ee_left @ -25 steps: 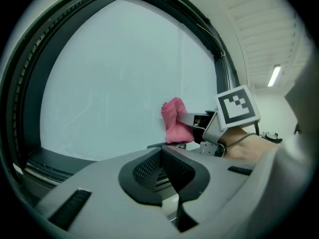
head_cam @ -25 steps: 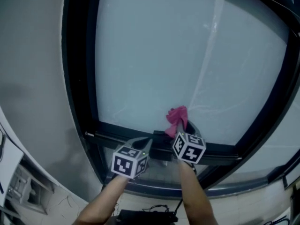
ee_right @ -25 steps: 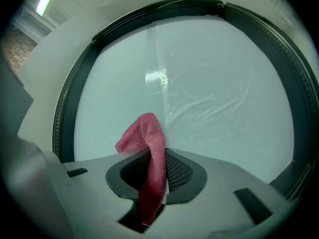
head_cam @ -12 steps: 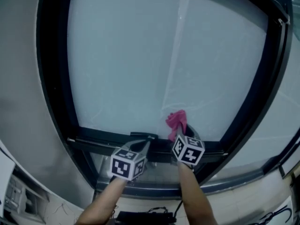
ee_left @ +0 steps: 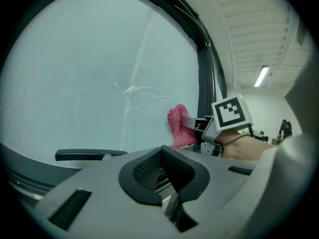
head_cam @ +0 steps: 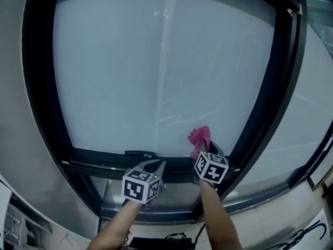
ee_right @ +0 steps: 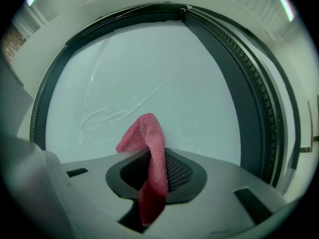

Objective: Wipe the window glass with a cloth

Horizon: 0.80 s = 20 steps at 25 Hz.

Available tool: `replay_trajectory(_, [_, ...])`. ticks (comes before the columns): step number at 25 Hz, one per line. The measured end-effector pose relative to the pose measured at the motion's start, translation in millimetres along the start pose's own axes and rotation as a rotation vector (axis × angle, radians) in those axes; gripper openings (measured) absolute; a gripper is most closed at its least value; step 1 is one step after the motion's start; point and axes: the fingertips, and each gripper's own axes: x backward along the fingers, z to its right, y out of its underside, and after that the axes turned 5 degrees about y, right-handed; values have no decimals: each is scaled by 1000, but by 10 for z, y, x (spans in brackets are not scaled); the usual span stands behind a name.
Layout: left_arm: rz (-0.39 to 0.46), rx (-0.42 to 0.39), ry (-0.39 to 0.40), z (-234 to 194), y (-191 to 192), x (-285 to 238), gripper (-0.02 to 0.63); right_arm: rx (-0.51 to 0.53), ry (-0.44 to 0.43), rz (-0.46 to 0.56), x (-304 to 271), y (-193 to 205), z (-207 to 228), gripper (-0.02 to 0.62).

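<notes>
Pink cloth [ee_right: 149, 136] pinched mid-fold in the right hand-held gripper [ee_right: 151, 167], low on the window glass [head_cam: 156, 61], just above the bottom frame [head_cam: 104, 159] — touching the pane or not, hard to tell. Probably soft, light, floppy; best held by a thick bunched fold. Left hand-held gripper [ee_left: 162, 176] closed on nothing, just beside.

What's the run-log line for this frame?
right gripper: shut on pink cloth | left gripper: shut, empty | window glass: cloth near bottom edge
</notes>
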Motion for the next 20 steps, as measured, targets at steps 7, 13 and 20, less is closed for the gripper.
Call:
replay_trajectory(7, [2,-15,54,302,-11,-278,8,-20,104,-2,37,-22,667,64])
replay_trajectory(13, [4,-26,96,508,-41,-465,8,-31,190,2,79,-7,1143,64])
replay_trajectory(20, [-24,-52,149,676,-12,-613,8,-40,326,21,243,62,1543,64])
